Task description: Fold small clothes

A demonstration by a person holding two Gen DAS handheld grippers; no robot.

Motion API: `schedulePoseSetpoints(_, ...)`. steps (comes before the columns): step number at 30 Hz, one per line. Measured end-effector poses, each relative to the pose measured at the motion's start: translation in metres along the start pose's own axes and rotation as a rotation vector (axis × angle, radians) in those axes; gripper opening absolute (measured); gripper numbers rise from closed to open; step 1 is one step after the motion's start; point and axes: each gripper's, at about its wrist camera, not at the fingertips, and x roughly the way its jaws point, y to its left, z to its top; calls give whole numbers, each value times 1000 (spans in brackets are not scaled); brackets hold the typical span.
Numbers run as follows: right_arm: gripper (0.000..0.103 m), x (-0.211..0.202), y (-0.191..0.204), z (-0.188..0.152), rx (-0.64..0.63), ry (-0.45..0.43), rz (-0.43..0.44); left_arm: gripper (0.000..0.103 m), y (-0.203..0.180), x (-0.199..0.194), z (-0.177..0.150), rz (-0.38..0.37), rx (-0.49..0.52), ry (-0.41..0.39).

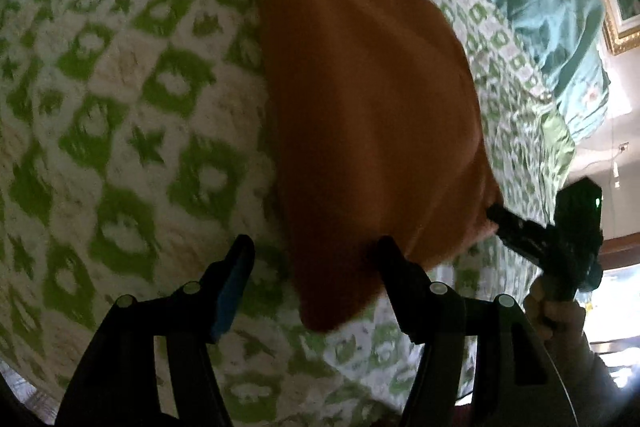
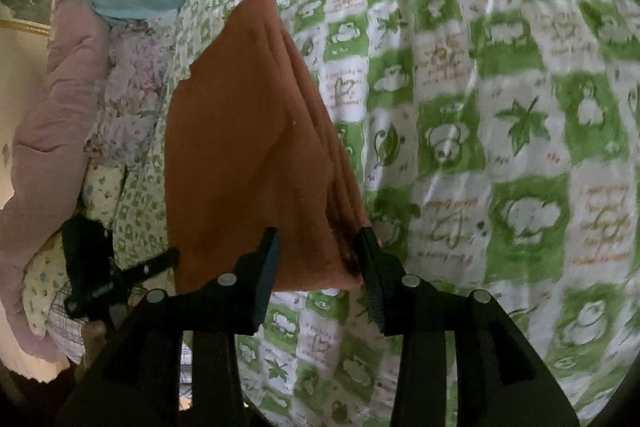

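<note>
The folded orange cloth [image 2: 248,147] lies on the green-and-white checked bedspread [image 2: 500,107], its stacked layers showing along one edge. Its near corner sits between the spread, non-pinching fingers of the right gripper [image 2: 318,255]. The left gripper [image 1: 316,259], also spread, hovers at the cloth's opposite near edge, holding nothing.

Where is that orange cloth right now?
The orange cloth lies folded on the green-and-white bedsheet, mid-frame in both views, its near edge between the open right gripper fingers.
</note>
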Motion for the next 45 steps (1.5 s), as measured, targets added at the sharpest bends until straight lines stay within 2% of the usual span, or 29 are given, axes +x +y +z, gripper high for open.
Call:
schedulePoseSetpoints(1,33,1,1,-1,0,0,1,63,-2,4,-5,14,4,7)
schedulePoseSetpoints(2,17,1,2,-1,-5,-7,-7,61,-2,7,-8,31,9,11)
schedulePoseSetpoints(3,8,0,4,0,-13,-9,-14,58,-1,9,-10,47,14,12)
schedulePoseSetpoints(4,5,-1,6,2,-23,-6,-11,54,1,11,-13,57,11,10)
schedulePoseSetpoints(5,5,-5,9,5,-39,-15,-15,50,2,12,-13,58,6,8)
schedulePoseSetpoints(7,4,-17,18,8,-92,-38,-24,47,6,12,-15,54,3,2)
schedulePoseSetpoints(9,4,-21,25,10,-166,-32,-87,46,6,15,-18,57,7,2)
schedulePoseSetpoints(12,4,0,20,6,-278,20,-246,45,0,18,-20,82,30,-1)
schedulePoseSetpoints(13,4,5,16,4,-286,30,-268,45,-1,19,-20,82,27,-3)
schedulePoseSetpoints(17,4,14,13,5,-293,33,-292,45,5,22,-20,41,-15,-8)
schedulePoseSetpoints(19,8,14,10,7,-257,39,-261,44,5,17,-17,39,-23,0)
schedulePoseSetpoints(20,17,10,10,9,-232,42,-243,43,4,14,-15,40,-21,-1)
schedulePoseSetpoints(22,23,-3,10,12,-204,26,-233,43,0,1,-11,48,-4,-27)
schedulePoseSetpoints(24,23,-24,13,18,-171,-28,-200,40,-7,-13,-4,38,21,-80)
schedulePoseSetpoints(27,23,-44,27,32,-172,-127,-121,41,-22,-27,15,-47,61,-141)
schedulePoseSetpoints(30,23,-26,55,50,-229,-123,-62,41,-41,-22,35,-129,115,-157)
schedulePoseSetpoints(32,23,-6,68,59,-272,-111,-40,41,-47,-12,39,-124,148,-149)
schedulePoseSetpoints(34,23,17,77,64,-295,-82,-48,38,-45,9,41,-75,148,-109)
schedulePoseSetpoints(36,23,41,74,71,-310,-51,-124,22,-36,23,40,-58,136,-96)
schedulePoseSetpoints(38,21,53,67,75,-324,-49,-177,15,-26,27,43,-79,113,-100)
schedulePoseSetpoints(41,21,52,58,80,-269,-47,-134,16,-25,18,41,-92,99,-102)
schedulePoseSetpoints(43,23,41,62,76,-274,-62,-131,21,-29,10,34,-71,138,-99)
schedulePoseSetpoints(45,24,26,64,69,-270,-81,-105,32,-34,4,24,-80,166,-104)
